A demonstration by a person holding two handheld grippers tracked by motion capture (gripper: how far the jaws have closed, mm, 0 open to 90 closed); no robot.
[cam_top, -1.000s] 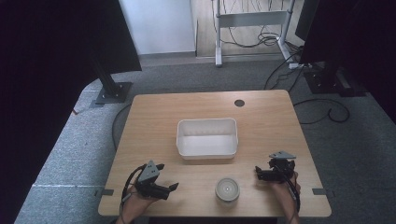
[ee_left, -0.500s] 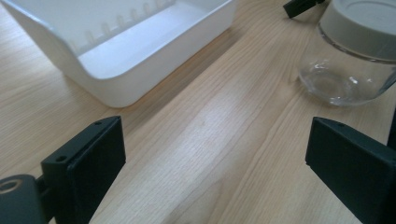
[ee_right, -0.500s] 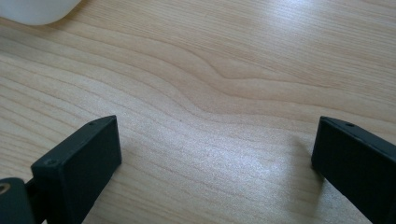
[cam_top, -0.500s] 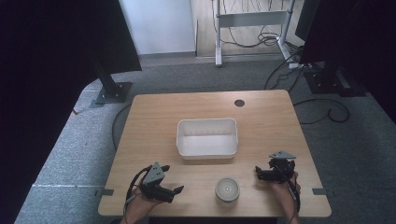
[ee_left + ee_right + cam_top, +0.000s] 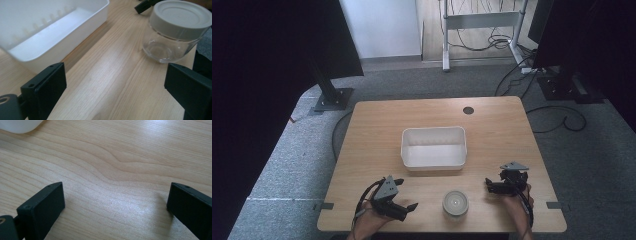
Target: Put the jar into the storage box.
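Jar sits untouched between two open grippers

Jar (image 5: 455,203), glass with a pale screw lid, stands at the near edge of the table (image 5: 377,125), between the two hand-held tools and touched by neither. The left gripper (image 5: 404,207) lies low by the near left corner, its jaws spread wide and holding nothing; its tips point towards the jar, which stands just beside them. The right gripper (image 5: 490,186), in the person's hand near the right corner, is likewise wide apart and empty, its jaws aimed leftwards over bare wood.

From the left gripper view, the jar (image 5: 175,32) shows clear glass walls and looks empty, something the high view cannot tell, since from above only the lid is seen. That view also catches a black jaw tip of the other tool behind the jar. The right gripper view gives wood grain between its jaws and a corner of the white tub (image 5: 21,125).

The white tub (image 5: 433,148) rests mid-table, well beyond the jar, open-topped and empty.
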